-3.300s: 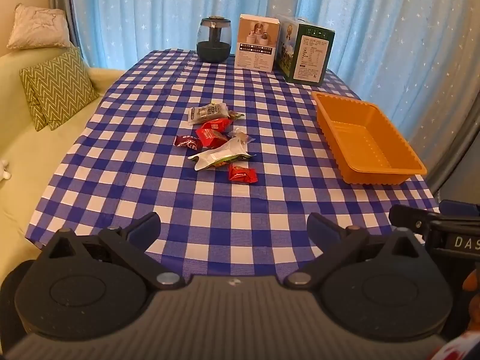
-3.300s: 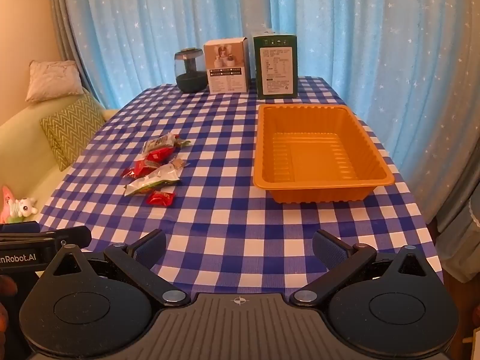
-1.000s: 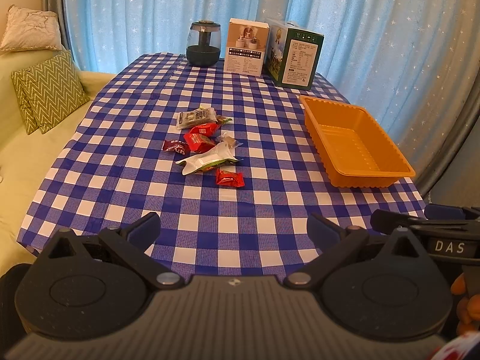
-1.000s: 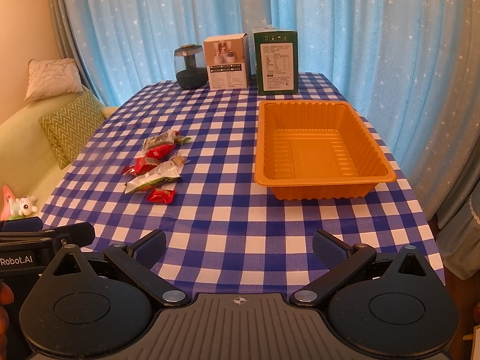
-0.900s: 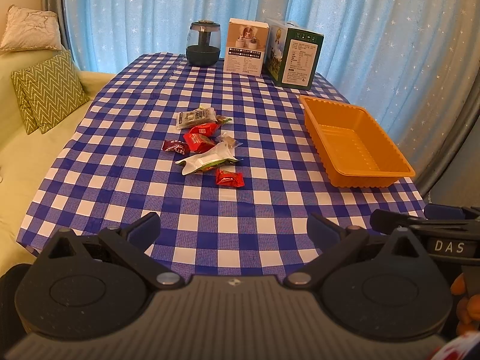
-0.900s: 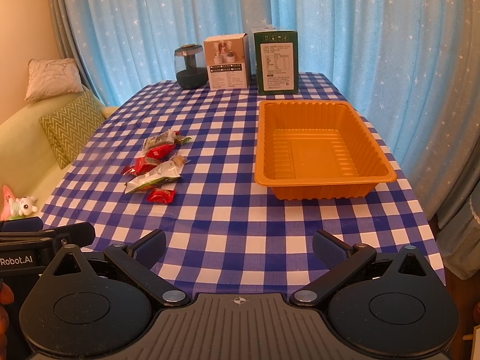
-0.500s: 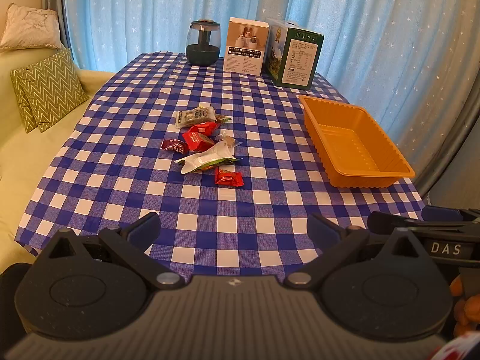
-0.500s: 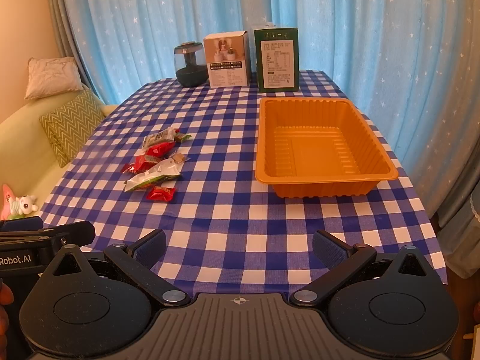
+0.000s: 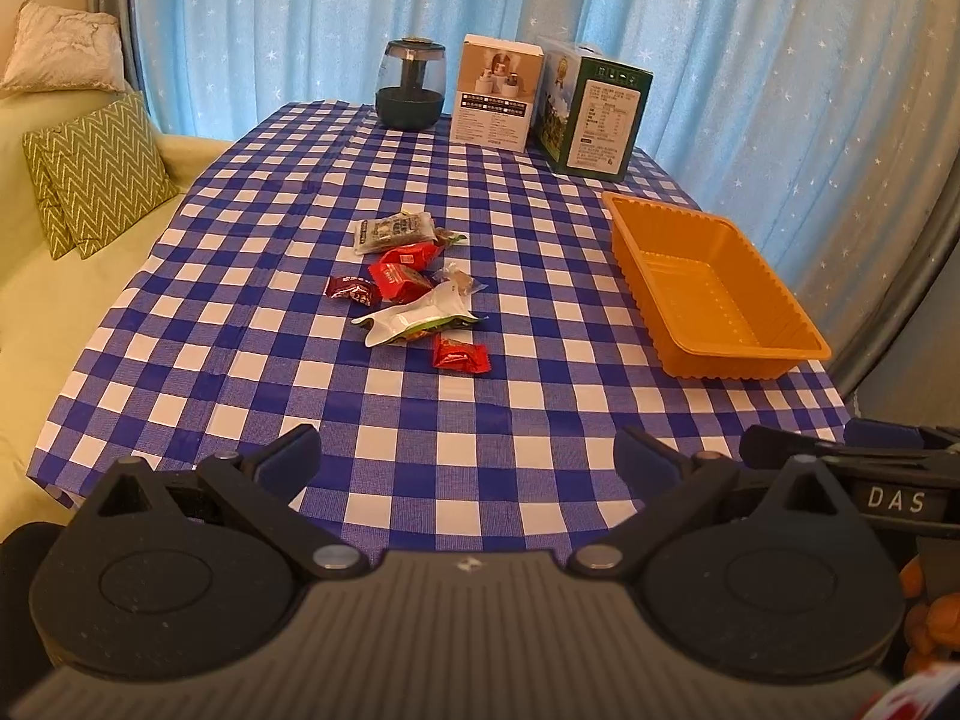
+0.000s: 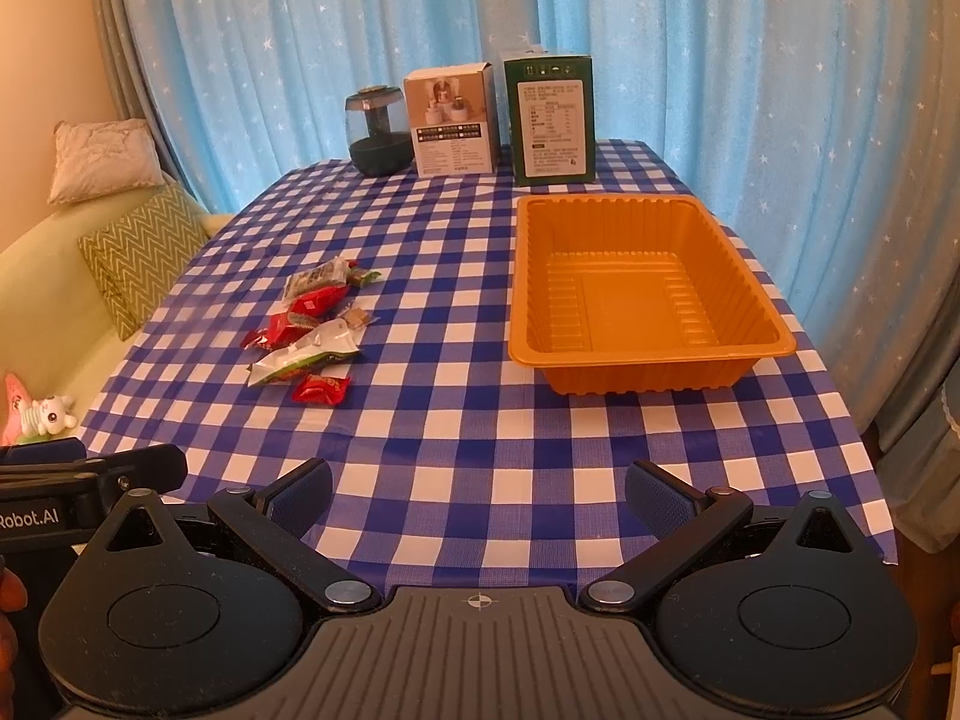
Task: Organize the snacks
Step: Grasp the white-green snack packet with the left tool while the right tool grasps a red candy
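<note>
Blue star-print curtains close off the back of the room, and below them the tabletop (image 10: 480,420) wears a blue-and-white checked cloth. Your snack packets sit in a loose cluster left of centre in both views, well apart from the empty orange tray (image 10: 648,360) on the right.

Nearest you lies the small red packet (image 9: 459,355), on its own just below the white-and-green pouch (image 9: 420,319). Further up are the other red packets (image 9: 401,270), a dark red candy (image 9: 351,288) and a grey printed packet (image 9: 393,231).

Expect all of these to be light, crinkly and slick: thin film that buckles and may slide on the cloth. Take each across its padded middle rather than by a flat sealed edge, and squeeze gently, since the contents could crush. The white-and-green pouch looks floppy, so it will probably sag once lifted.

Your left gripper (image 9: 468,456) and right gripper (image 10: 479,489) both hover over the near edge with fingers spread wide, holding nothing.
</note>
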The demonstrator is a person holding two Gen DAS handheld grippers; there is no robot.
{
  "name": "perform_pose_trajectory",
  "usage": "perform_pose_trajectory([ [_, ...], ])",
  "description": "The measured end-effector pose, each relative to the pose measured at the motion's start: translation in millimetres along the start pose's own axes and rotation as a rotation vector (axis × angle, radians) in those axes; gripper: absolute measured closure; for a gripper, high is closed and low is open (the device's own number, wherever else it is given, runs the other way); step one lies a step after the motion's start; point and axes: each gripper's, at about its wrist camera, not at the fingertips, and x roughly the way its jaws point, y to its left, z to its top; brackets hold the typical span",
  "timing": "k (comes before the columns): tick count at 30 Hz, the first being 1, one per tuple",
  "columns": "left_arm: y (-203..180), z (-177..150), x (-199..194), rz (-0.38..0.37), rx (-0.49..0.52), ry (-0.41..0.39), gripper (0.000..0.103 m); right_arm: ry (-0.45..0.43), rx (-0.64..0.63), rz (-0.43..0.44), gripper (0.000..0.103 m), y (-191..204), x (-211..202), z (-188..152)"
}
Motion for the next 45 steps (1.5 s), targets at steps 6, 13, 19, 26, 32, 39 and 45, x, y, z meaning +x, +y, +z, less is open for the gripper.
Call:
perform_pose_trajectory([
  [6,17,9,13,0.011,0.006,-0.004,0.0,-0.011,0.006,0.029,0.0,5,12,0],
  [13,44,29,44,0.014,0.075,0.005,0.0,-0.014,-0.063,0.077,0.001,20,46,4],
  [19,67,42,80,0.015,0.126,0.029,0.009,-0.003,-0.164,0.157,0.014,42,88,10],
  [26,85,49,126,-0.009,0.165,0.073,0.016,0.044,-0.311,0.239,0.033,65,153,16],
  [32,93,52,157,-0.055,0.177,0.079,0.019,0.04,-0.462,0.302,0.041,86,197,23],
  [39,104,58,173,-0.091,0.133,0.058,0.019,0.063,-0.582,0.322,0.059,100,233,23],
  [45,101,59,179,-0.131,0.149,0.056,0.019,0.094,-0.555,0.343,0.081,102,239,22],
])
